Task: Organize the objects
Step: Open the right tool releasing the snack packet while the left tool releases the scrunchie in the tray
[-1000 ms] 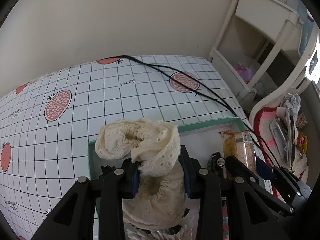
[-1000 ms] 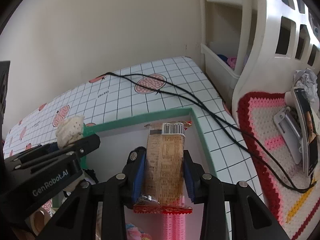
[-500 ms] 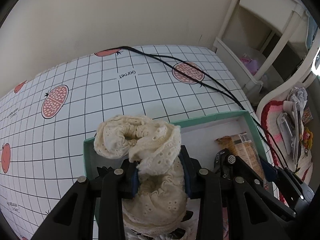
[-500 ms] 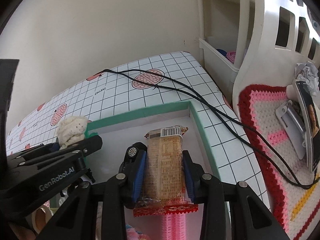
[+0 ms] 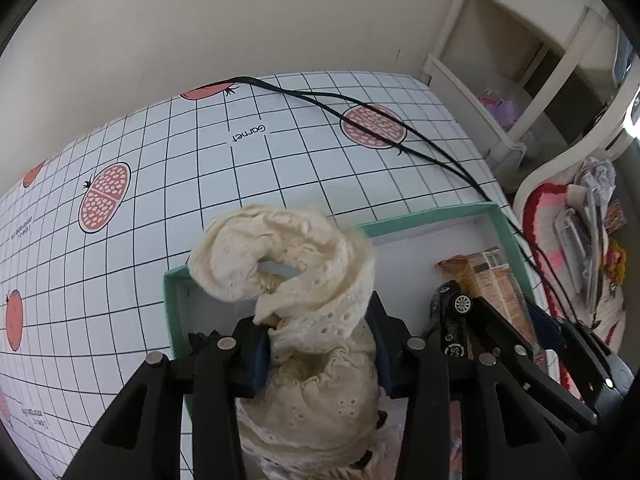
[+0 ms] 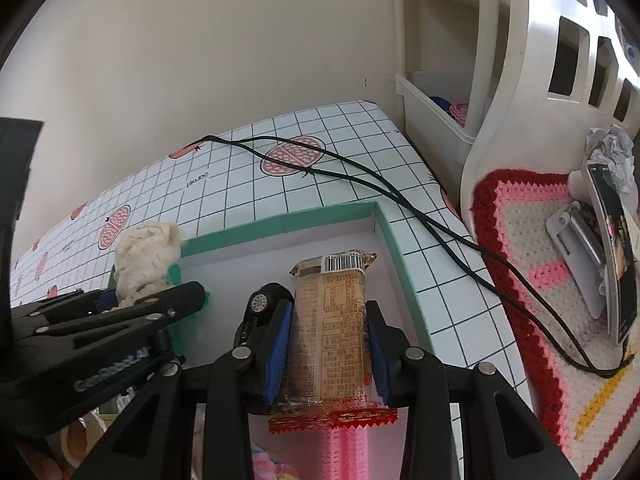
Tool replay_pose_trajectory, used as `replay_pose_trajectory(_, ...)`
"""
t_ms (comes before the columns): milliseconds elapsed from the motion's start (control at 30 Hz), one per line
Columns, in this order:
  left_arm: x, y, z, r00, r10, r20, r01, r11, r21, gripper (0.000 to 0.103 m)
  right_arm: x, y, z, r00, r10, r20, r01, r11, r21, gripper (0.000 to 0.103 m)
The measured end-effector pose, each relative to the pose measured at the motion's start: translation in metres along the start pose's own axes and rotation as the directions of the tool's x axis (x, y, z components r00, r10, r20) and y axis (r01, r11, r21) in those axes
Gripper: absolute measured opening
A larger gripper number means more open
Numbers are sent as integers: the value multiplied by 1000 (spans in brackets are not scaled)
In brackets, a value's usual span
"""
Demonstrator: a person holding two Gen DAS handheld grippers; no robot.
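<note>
My left gripper [image 5: 318, 340] is shut on a cream lace scrunchie [image 5: 288, 264], which hangs over the left part of a green-rimmed white tray [image 5: 424, 218]. The same scrunchie [image 6: 142, 256] pokes up above the left gripper at the left of the right wrist view. My right gripper [image 6: 328, 336] is shut on a brown snack packet [image 6: 332, 320] with a barcode end and red crimped edge, over the tray [image 6: 280, 226] near its right wall. A black toy car [image 6: 260, 306] lies just left of the packet; the toy car [image 5: 454, 312] also shows beside the packet [image 5: 486, 280].
Two black cables [image 6: 360, 176] run across the gridded tablecloth [image 5: 200, 168] behind the tray. A white shelf unit [image 6: 432, 96] stands at the back right. A crochet-cushioned white chair [image 6: 532, 240] carrying a phone stand and crumpled paper sits to the right. Tape rolls [image 6: 80, 436] lie lower left.
Both grippers have drawn back and upward from the tray's far rim, still holding the scrunchie and the packet. More of the tray floor shows ahead of them.
</note>
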State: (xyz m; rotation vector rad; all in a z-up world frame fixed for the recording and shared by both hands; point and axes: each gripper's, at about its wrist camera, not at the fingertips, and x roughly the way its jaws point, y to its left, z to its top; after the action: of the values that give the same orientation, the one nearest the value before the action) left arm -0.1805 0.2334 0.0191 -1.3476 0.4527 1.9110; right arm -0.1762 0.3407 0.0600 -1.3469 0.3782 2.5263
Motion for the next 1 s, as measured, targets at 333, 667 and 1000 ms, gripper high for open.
replay_pose_trajectory(333, -20, 8, -5, 999, -31, 36, 32, 999, -29, 45, -3, 1, 1, 1000, -13, -6, 13, 1000, -6, 39)
replay_pose_trajectory(667, -48, 23, -11, 994, -38, 105, 45, 997, -68, 53, 2, -7, -3, 1000, -10, -29, 11, 999, 30, 42)
replay_pose_trajectory(1000, -56, 34, -13, 983, -61, 173, 78, 992, -94, 55, 1, -7, -2, 999, -19, -39, 20, 1000, 24, 57)
